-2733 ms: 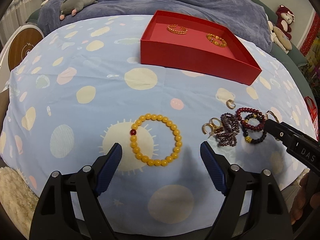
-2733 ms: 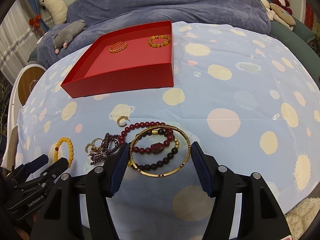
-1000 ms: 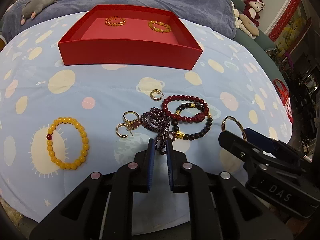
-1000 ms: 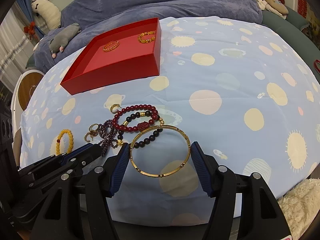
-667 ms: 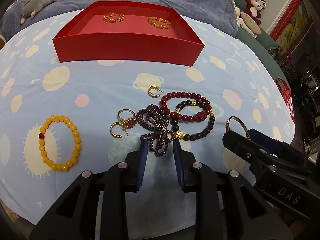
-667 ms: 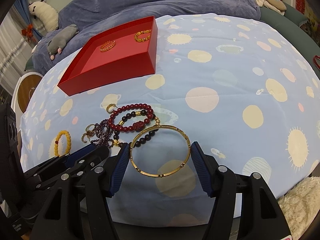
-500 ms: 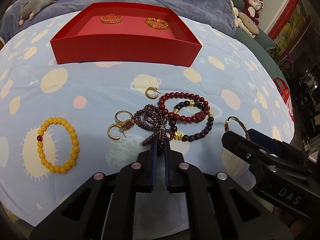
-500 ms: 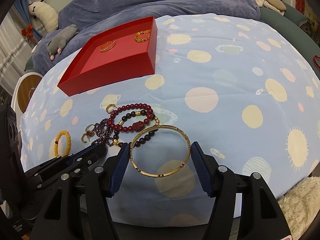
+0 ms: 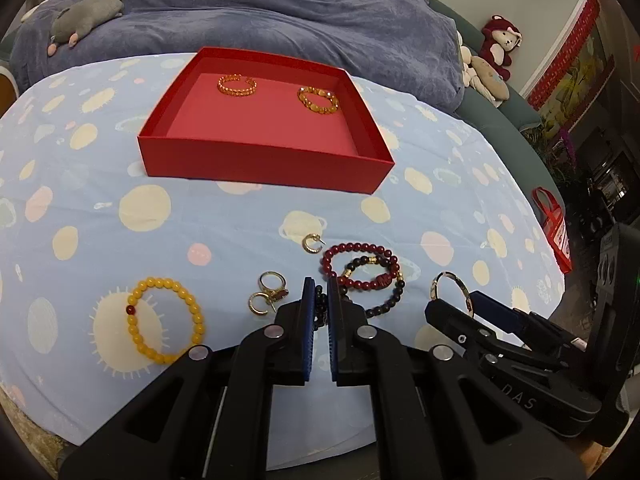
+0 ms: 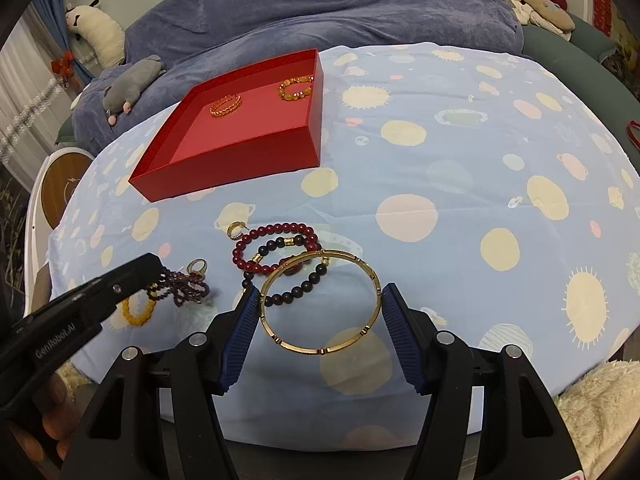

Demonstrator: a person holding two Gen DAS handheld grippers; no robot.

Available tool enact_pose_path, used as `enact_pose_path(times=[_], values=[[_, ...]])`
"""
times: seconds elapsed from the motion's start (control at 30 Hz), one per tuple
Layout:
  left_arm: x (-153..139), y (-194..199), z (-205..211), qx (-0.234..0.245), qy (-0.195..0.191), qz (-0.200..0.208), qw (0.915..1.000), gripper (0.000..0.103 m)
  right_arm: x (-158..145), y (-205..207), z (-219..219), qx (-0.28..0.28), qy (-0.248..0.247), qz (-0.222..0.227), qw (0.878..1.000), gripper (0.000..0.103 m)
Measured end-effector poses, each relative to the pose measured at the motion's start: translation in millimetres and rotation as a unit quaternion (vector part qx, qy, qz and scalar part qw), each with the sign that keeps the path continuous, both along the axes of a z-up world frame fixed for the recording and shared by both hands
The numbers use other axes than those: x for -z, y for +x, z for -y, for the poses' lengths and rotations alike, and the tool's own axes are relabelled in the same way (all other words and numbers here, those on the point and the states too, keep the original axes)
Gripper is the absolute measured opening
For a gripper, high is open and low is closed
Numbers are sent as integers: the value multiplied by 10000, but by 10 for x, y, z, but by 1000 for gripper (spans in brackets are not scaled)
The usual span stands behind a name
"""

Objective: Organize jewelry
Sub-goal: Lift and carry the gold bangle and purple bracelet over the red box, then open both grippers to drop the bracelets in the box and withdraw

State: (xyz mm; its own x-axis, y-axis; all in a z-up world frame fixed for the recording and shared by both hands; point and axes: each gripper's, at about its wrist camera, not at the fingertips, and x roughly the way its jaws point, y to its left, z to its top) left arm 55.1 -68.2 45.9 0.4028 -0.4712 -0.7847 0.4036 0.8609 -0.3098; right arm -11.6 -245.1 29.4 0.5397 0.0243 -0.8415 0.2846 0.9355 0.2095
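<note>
My left gripper point(image 9: 319, 285) is shut on the purple bead bracelet point(image 9: 319, 306), which hangs off the cloth as a bunched strand point(image 10: 188, 286) in the right wrist view. The gold bangle point(image 10: 320, 350) sits across my right gripper point(image 10: 319, 292), with both pads pressed on it above the table's near edge. The red box point(image 9: 256, 160) stands further back with a gold bracelet point(image 9: 237, 84) and an amber bracelet point(image 9: 318, 100) inside. On the cloth lie a yellow bead bracelet point(image 9: 131, 326), a red bead bracelet point(image 9: 360, 246), a black bead bracelet point(image 9: 394, 300), gold rings point(image 9: 272, 282) and a hoop earring point(image 9: 310, 243).
The round table wears a blue cloth with sun and planet prints point(image 9: 80, 216). Behind it lies a blue blanket point(image 9: 280, 12) with a grey plush point(image 9: 84, 10). More plush toys point(image 9: 496, 40) sit at the back right. A fluffy rug point(image 10: 600, 400) shows below the near edge.
My left gripper shut on the purple bracelet and lifted it off the cloth, away from the rings and bead bracelets. The right gripper with the bangle has stayed put.
</note>
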Motion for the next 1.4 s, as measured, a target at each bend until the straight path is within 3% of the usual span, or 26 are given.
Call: enact_pose_path(times=[0.3, 0.63, 0.97, 1.4], values=[[-354, 248, -140, -72, 21, 101, 9999, 6, -248, 104, -74, -303, -31, 227, 9993, 60], [-621, 1027, -43, -13, 87, 319, 9995, 6, -641, 998, -64, -857, -140, 624, 9943, 60], [-357, 1986, 148, -135, 290, -66, 9995, 6, -465, 1843, -115, -1178, -496, 576, 9901, 60], [150, 2743, 348, -83, 669, -510, 9964, 7, -49, 2340, -194, -1396, -594, 195, 9882, 60]])
